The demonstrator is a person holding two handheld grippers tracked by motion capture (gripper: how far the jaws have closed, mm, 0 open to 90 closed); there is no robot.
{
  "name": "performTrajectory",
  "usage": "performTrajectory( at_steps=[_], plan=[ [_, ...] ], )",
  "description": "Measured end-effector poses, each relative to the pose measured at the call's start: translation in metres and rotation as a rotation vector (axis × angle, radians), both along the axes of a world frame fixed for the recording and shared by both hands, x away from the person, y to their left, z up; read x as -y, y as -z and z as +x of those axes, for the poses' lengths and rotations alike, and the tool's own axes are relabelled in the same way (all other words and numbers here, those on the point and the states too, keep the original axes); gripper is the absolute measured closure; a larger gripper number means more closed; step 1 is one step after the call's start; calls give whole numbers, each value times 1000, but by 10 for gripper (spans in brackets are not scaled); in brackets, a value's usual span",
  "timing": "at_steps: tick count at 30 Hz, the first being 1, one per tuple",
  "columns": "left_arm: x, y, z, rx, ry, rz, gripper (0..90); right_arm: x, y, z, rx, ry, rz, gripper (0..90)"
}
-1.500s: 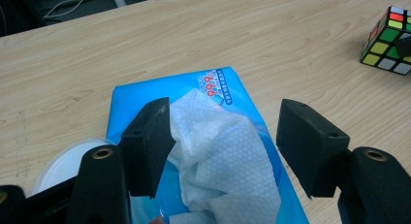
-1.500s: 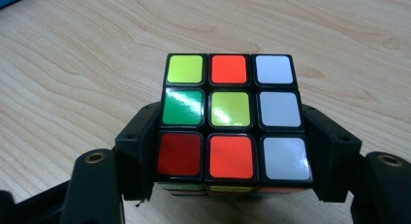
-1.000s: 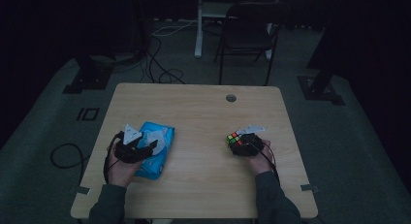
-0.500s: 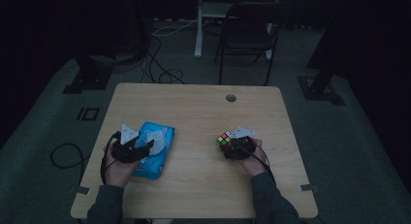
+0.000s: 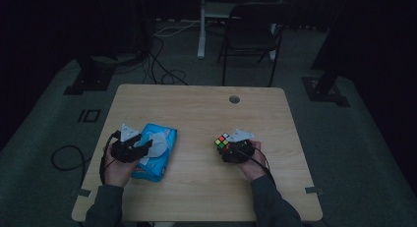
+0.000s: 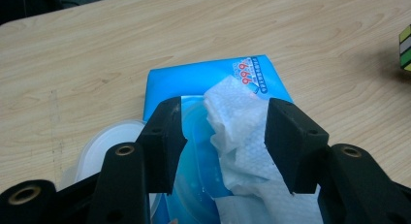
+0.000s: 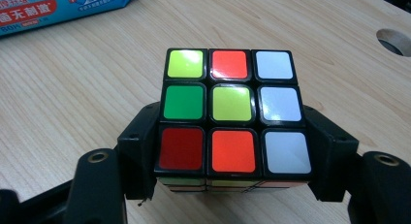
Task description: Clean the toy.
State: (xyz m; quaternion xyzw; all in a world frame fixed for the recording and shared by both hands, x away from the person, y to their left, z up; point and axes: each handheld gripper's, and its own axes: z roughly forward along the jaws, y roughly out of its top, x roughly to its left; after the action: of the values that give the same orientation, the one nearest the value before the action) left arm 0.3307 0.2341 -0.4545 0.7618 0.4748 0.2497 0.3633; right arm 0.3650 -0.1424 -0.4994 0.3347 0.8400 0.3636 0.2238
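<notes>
The right tongs (image 7: 232,185) had the cube (image 7: 231,112) clamped between their jaws. The left tongs (image 6: 220,136) had just been closing around a wipe (image 6: 237,132) sticking out of the pack (image 6: 213,76), jaws not yet pinching. Pulling the wipe out remained.

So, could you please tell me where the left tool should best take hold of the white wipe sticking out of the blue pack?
Probably the crumpled tuft of the white wipe standing above the blue pack, approached from above, jaws either side: it rises free there.
</notes>
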Motion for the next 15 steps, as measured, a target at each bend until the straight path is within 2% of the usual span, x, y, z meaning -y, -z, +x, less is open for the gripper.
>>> performTrajectory(
  at_steps=[5, 8, 10, 12, 14, 15],
  plan=[
    [2, 5, 7, -38, -1, 4, 507, -4, 1, -2, 2, -11, -9, 339],
    [8, 7, 11, -58, 34, 9, 478, -6, 1, -2, 2, -13, -13, 339],
    [13, 9, 15, -65, 46, 24, 457, -7, 2, -3, 4, -15, -16, 339],
    [16, 13, 21, -88, 36, 41, 458, -7, 2, -3, 5, -16, -17, 339],
    [17, 16, 26, -120, 20, 69, 506, -6, 1, -3, 6, -14, -17, 339],
    [18, 18, 27, -129, 24, 68, 543, -6, 1, -3, 8, -15, -16, 339]
  ],
)
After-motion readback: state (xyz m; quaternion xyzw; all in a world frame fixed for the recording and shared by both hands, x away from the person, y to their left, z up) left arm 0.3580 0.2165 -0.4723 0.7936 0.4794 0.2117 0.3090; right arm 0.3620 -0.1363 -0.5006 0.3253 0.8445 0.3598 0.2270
